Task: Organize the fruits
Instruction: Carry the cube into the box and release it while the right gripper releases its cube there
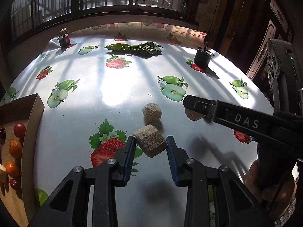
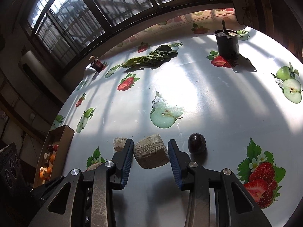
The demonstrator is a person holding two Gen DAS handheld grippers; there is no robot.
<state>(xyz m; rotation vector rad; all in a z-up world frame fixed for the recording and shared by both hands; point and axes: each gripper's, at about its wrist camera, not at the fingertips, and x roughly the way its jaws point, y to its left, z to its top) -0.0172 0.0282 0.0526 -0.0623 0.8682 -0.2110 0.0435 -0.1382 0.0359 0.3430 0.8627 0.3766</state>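
Left wrist view: left tongs (image 1: 151, 138) clenched on beige fibrous block (image 1: 150, 144), blue pads touching both sides. Lifted or resting on fruit-print tablecloth (image 1: 113, 98), cannot tell. Right tongs (image 2: 150, 141) grasping second beige fibrous block (image 2: 151, 154) same way. Blocks probably gripped for clearing, being non-fruit. Dark round plum-like fruit (image 2: 197, 145) loose, just right of right tongs. Brown cardboard tray (image 1: 34, 117) at left edge holds oranges and red fruit. Tray cut off by frame, contents partly hidden.
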